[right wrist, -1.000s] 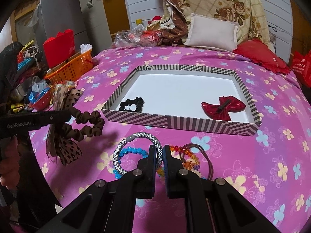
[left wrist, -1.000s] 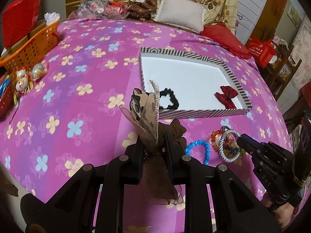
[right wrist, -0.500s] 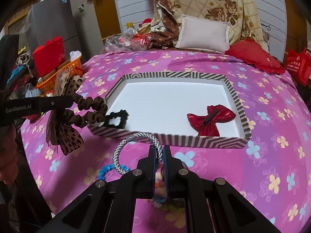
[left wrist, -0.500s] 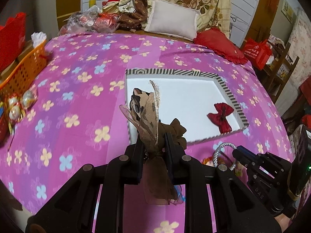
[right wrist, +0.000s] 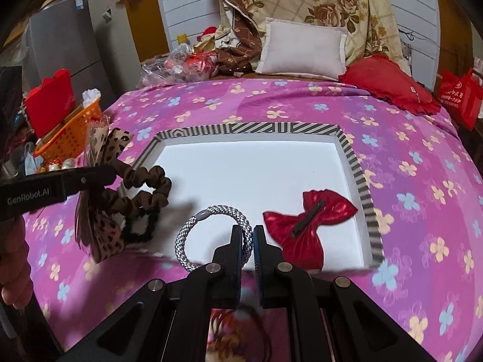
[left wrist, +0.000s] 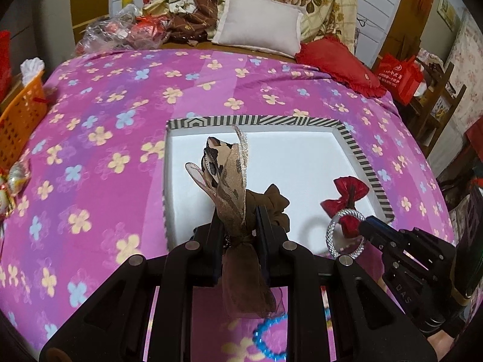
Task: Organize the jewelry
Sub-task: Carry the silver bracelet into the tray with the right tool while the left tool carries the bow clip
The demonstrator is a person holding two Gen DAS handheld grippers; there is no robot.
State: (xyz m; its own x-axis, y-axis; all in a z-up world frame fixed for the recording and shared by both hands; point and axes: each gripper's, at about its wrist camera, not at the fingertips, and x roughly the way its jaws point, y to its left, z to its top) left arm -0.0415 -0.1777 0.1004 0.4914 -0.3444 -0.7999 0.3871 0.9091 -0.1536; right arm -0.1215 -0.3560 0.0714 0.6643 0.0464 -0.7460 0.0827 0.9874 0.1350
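Since a second ago: both loads are being carried from the bedspread to over the striped tray (right wrist: 363,193) | silver-white bracelet (right wrist: 211,238) is being clamped by right gripper (right wrist: 247,235), hanging above the tray's near white floor | brown scrunchie with leopard bow (left wrist: 232,187) is being pinched by left gripper (left wrist: 237,223) over the near-left corner.

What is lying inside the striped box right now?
Inside the striped box lie a red bow and a black scrunchie, partly covered by the brown scrunchie held above it. The near strip of floor is hidden.
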